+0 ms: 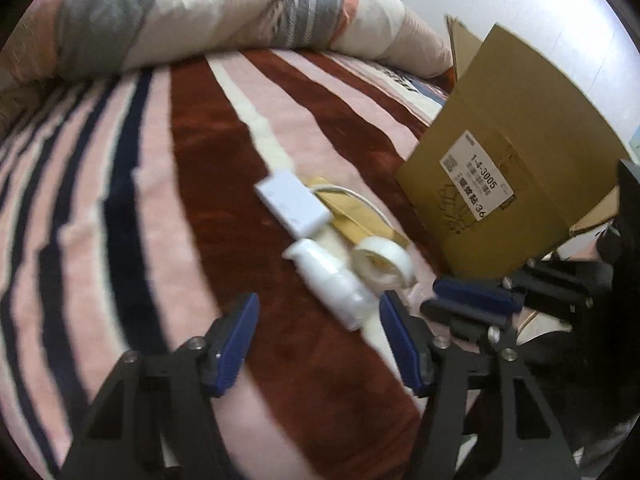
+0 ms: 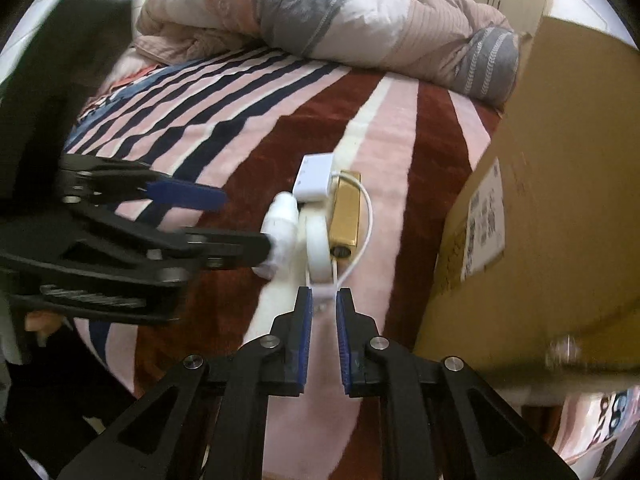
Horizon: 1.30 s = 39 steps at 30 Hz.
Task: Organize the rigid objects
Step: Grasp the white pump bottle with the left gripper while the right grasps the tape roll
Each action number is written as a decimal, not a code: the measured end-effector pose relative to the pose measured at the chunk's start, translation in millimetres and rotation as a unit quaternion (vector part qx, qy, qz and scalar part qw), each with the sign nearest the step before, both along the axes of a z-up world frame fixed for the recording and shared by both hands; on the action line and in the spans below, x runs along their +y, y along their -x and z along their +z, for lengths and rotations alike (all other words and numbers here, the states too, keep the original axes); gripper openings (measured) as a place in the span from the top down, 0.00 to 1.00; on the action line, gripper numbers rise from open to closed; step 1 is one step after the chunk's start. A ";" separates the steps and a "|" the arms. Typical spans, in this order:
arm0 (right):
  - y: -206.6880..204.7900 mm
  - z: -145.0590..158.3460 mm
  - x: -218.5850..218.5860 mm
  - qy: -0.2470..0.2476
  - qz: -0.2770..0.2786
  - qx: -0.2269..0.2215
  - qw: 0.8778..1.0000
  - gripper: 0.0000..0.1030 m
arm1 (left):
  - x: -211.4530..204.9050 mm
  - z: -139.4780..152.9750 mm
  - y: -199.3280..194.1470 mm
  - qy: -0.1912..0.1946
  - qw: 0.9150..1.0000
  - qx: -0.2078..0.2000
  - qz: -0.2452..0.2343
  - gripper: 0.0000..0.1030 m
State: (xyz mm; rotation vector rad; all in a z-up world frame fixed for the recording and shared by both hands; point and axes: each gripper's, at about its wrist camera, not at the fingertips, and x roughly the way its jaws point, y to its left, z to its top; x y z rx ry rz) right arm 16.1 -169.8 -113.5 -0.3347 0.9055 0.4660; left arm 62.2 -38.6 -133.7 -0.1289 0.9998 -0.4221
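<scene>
A small pile lies on the striped blanket (image 1: pixel 200 208): a white bottle (image 1: pixel 328 280) (image 2: pixel 280 232), a white tape roll (image 1: pixel 382 264) (image 2: pixel 318 240), a white adapter box (image 1: pixel 294 204) (image 2: pixel 314 178) with a thin white cable (image 2: pixel 364 232), and a gold bar-shaped object (image 1: pixel 356 212) (image 2: pixel 344 210). My left gripper (image 1: pixel 316 308) is open, its right finger close beside the bottle's near end; it also shows in the right wrist view (image 2: pixel 244 220). My right gripper (image 2: pixel 322 294) is narrowly open, empty, just short of the tape roll and cable; it also shows in the left wrist view (image 1: pixel 472 300).
An open cardboard box (image 1: pixel 512 168) (image 2: pixel 540 200) with a printed label stands right of the pile. A bunched quilt (image 1: pixel 192 20) (image 2: pixel 340 12) lies at the far end of the bed.
</scene>
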 end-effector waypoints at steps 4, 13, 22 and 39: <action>2.2 0.9 -4.8 -0.006 -0.001 0.003 1.000 0.92 | -15.6 -9.1 -5.9 -0.017 1.000 0.001 0.012 0.54; 2.2 1.4 1.6 -0.026 0.015 0.009 1.000 0.84 | -10.8 -6.2 -6.4 -0.051 0.999 -0.004 0.009 0.76; -11.4 -3.9 18.2 -0.024 0.000 -0.022 0.999 0.73 | 39.4 3.4 9.6 -0.091 0.996 -0.006 0.020 0.79; -26.5 -19.4 33.5 -0.023 0.016 0.003 1.000 0.54 | 58.8 -17.9 1.0 -0.063 0.996 0.000 0.067 0.70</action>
